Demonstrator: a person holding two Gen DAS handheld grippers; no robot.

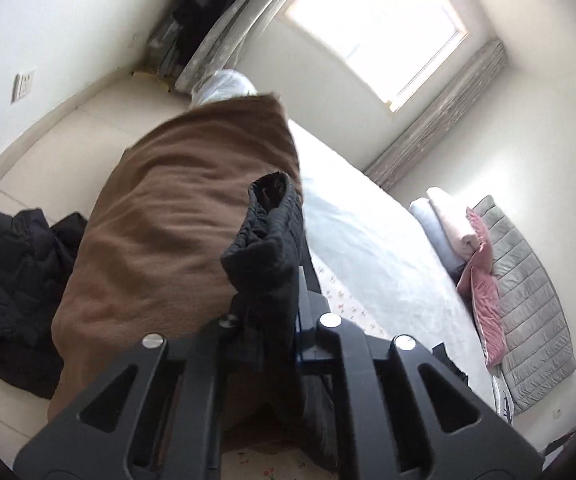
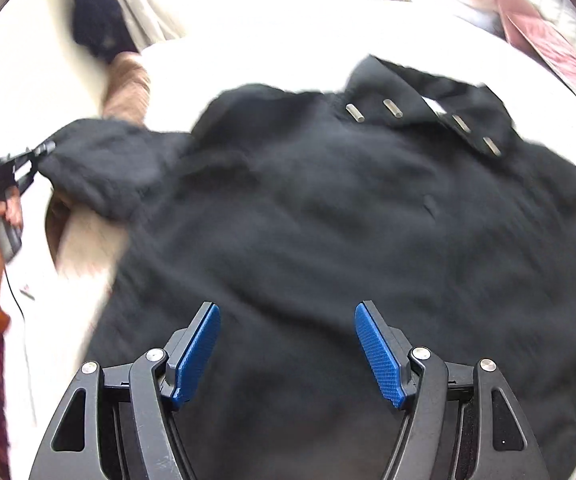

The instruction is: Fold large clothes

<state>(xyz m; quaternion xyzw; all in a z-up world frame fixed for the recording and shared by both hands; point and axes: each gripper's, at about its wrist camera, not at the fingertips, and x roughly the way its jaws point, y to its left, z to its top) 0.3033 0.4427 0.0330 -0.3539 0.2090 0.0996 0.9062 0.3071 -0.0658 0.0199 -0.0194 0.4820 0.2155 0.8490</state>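
A large black coat (image 2: 348, 220) with metal toggles at the collar lies spread on the white bed (image 2: 271, 44). My right gripper (image 2: 288, 344) is open, its blue pads (image 2: 376, 352) wide apart just above the coat's lower part. My left gripper (image 2: 41, 148) shows at the far left of the right wrist view, shut on the coat's sleeve cuff (image 2: 87, 160) and holding it up and out. In the left wrist view the cuff (image 1: 267, 232) is pinched between the fingers of the left gripper (image 1: 283, 320).
A brown blanket (image 1: 175, 232) hangs over the bed's edge. A black puffer jacket (image 1: 11, 280) lies on the floor to the left. Folded bedding and a pink pillow (image 1: 480, 264) sit by a grey mat (image 1: 528, 312). A window (image 1: 380, 24) is ahead.
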